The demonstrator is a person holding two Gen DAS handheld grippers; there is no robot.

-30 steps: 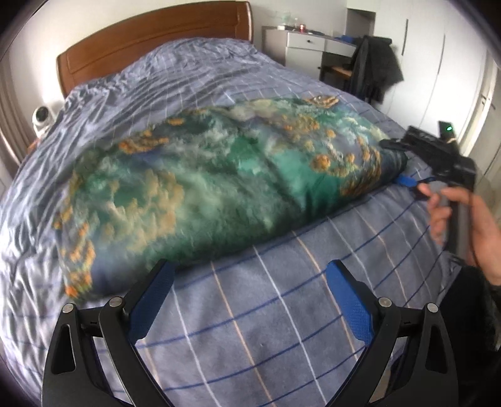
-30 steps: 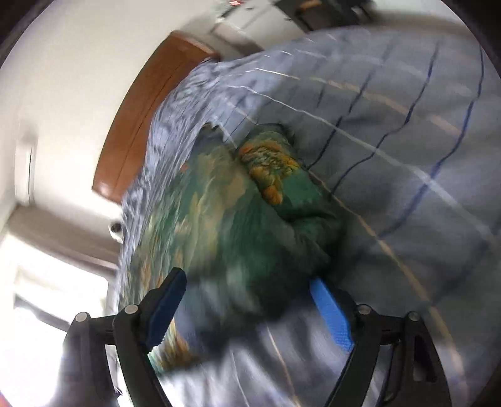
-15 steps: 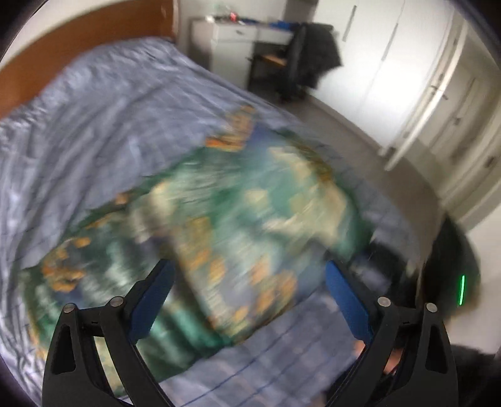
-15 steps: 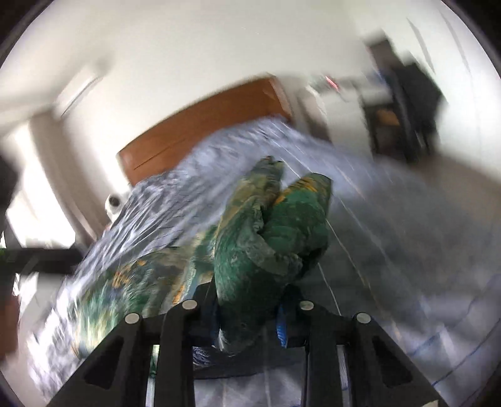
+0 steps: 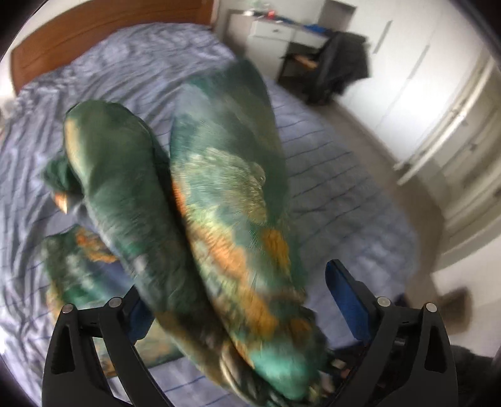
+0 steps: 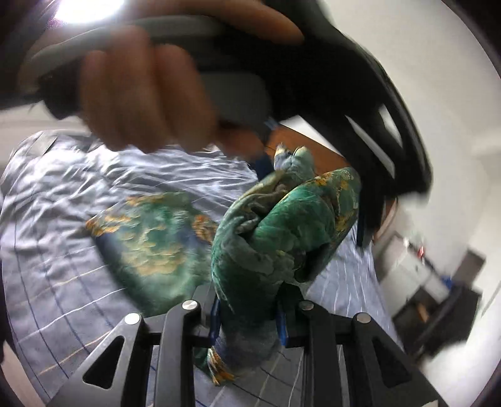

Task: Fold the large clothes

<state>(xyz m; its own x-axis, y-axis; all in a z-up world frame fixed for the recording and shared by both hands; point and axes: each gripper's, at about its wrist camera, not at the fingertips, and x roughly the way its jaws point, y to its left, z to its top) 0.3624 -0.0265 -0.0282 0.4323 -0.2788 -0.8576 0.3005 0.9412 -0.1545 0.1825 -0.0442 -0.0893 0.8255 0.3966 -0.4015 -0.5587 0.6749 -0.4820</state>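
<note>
The green and orange patterned garment [image 5: 219,200] is lifted off the bed and hangs in a bunched fold between my two grippers. My right gripper [image 6: 249,316] is shut on a thick bunch of the garment [image 6: 281,231], held above the bed. In the left wrist view the raised cloth drapes between the jaws of my left gripper [image 5: 241,300], which stand wide apart. The left gripper also shows in the right wrist view [image 6: 266,156], blurred, close above the cloth's top end. Part of the garment still lies on the bed [image 6: 150,238].
The bed has a blue-grey checked cover [image 5: 328,188] and a wooden headboard [image 5: 94,28]. To the right are bare floor [image 5: 407,175], a white desk [image 5: 275,28], a chair with dark clothing [image 5: 338,65] and white wardrobe doors [image 5: 463,131].
My right gripper closed on the garment's end and lifted it up off the bed. My left gripper swung over toward the raised cloth, which now hangs between its jaws.
</note>
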